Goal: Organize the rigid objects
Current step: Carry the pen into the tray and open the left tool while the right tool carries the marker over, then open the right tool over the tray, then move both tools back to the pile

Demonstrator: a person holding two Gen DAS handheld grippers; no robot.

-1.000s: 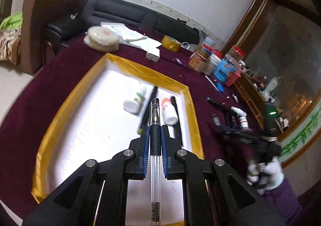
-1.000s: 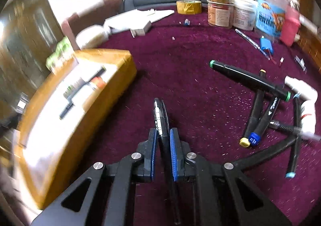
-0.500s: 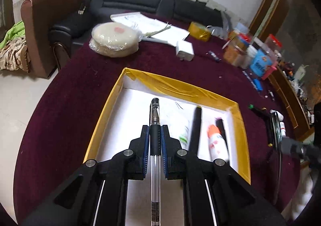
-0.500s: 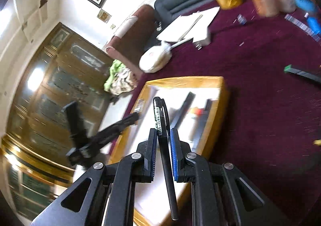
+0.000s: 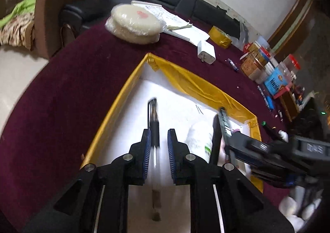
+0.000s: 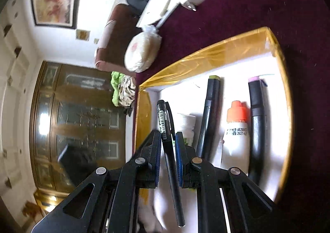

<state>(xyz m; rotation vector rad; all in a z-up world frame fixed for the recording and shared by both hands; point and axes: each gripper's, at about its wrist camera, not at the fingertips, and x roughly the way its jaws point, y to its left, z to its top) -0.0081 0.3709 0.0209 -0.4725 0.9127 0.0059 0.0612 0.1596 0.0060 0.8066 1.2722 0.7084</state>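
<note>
The clear pen (image 5: 154, 129) is between the left gripper (image 5: 158, 146) fingers, whose jaws have just been opening; a gap shows on its right side, so it is loose over the tray (image 5: 115, 109) near the left edge. It could roll or land crooked. The right gripper (image 6: 168, 150) is clamped on a black pen (image 6: 171, 158) above the same tray, and the two could collide. A barcode shows on the black pen; the print on the orange-capped tube (image 6: 236, 136) is unreadable.
</note>
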